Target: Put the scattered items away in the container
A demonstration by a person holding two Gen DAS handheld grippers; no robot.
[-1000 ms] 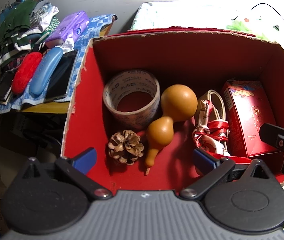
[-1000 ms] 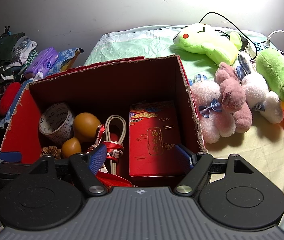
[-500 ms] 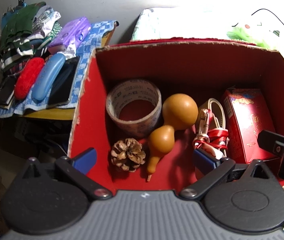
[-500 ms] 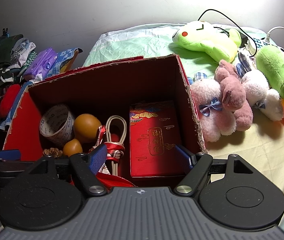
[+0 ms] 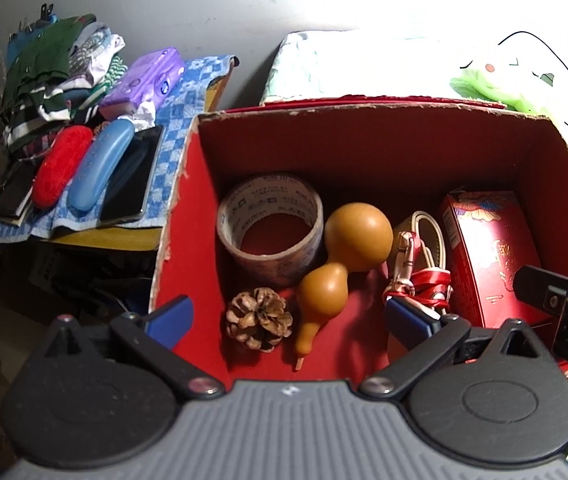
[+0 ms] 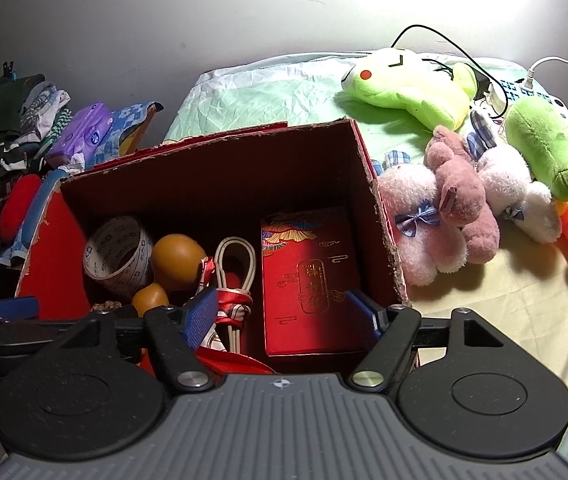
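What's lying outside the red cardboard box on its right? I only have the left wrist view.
Observer: A pink plush bear lies on the bed sheet just right of the box, with white plush toys on either side of it.
Operator: Is the right gripper holding anything?
Observer: No. The right gripper is open. Its jaws have just been closing a little, and the red gift box shows in the gap, not pressed.
Operator: Any hazard by those toys?
Observer: A white cable comes down the wall behind them.
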